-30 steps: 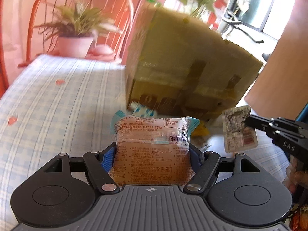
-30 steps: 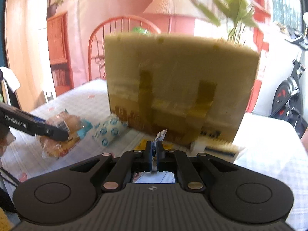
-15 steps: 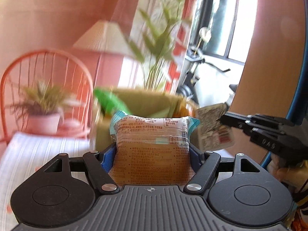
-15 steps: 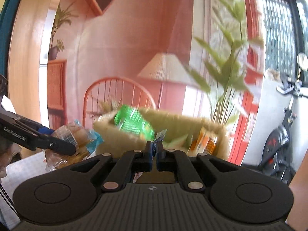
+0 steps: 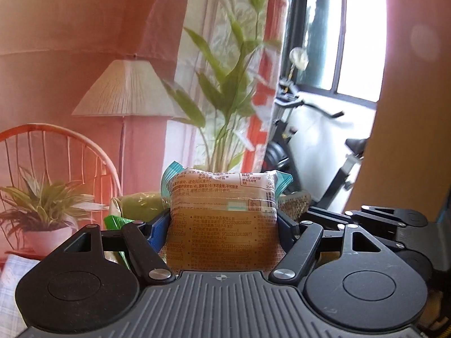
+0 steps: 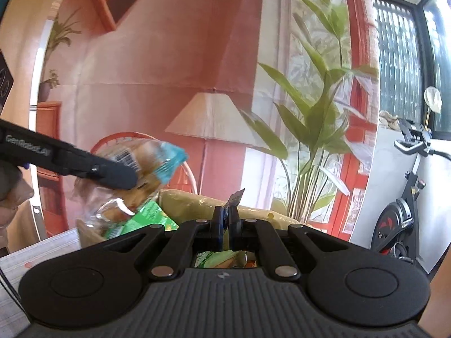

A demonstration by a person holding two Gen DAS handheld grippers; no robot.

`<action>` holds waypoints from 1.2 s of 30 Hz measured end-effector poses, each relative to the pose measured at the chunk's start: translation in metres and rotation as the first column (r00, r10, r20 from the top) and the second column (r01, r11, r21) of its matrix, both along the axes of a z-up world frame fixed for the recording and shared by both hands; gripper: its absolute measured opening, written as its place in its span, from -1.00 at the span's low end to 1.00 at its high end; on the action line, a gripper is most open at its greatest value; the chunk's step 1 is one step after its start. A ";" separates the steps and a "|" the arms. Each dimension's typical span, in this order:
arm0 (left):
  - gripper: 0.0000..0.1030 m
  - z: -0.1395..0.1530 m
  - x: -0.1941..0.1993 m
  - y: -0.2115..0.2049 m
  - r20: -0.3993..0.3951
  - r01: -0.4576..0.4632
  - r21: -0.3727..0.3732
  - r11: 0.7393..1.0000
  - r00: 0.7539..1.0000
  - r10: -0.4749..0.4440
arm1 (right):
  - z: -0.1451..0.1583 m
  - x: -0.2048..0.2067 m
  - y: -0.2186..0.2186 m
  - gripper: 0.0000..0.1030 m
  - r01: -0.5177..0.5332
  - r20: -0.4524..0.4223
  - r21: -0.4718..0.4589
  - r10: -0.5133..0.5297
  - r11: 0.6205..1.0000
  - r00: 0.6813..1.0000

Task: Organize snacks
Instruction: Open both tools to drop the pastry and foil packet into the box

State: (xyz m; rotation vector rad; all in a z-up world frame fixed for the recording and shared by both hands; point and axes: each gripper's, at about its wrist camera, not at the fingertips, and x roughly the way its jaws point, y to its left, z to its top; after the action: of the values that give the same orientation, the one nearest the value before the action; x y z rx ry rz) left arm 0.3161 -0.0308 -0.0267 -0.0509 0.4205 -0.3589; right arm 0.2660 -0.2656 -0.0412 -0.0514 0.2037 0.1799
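So the biggest thing in play is the box (image 6: 197,201), a yellowish cardboard one sitting low in both views, already with snacks in it, like that green pack (image 6: 141,219) poking over the near edge. My guess is that's the drop spot, and both grippers are up above its rim so the packs can go in from the top.

Left gripper (image 5: 224,219) is clamped on the bread pack (image 5: 222,225), one finger pressed into each side, so the jaws sit fairly wide apart. The pack stands upright between them, teal crimped end pointing away toward the box. From the right wrist view the same pack hangs over the box's left corner.

Right gripper (image 6: 225,217) is pressed nearly together, pinching a thin sachet (image 6: 235,197) by its edge; only a small corner sticks up past the fingertips. It looks to be over the box opening, though I can't tell how high.
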 end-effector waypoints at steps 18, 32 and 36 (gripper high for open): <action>0.60 -0.027 0.033 -0.004 -0.084 -0.023 0.083 0.996 0.996 0.030 | -0.030 0.000 -0.008 -0.64 0.049 -0.072 0.068 -0.044 0.996 0.996; 0.77 -0.002 0.009 -0.001 0.003 -0.037 0.076 0.996 0.999 0.036 | -0.036 -0.028 -0.005 -0.52 0.060 -0.085 0.141 -0.049 0.988 0.995; 0.77 -0.006 -0.011 0.016 0.001 -0.038 0.058 0.998 0.999 0.038 | -0.040 -0.039 -0.009 -0.34 0.069 -0.084 0.154 -0.057 0.986 0.995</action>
State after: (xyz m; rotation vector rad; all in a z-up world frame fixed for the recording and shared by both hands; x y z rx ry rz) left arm 0.3051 -0.0152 -0.0322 -0.0025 0.4287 -0.3093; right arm 0.2266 -0.2747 -0.0814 0.1189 0.2689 0.1348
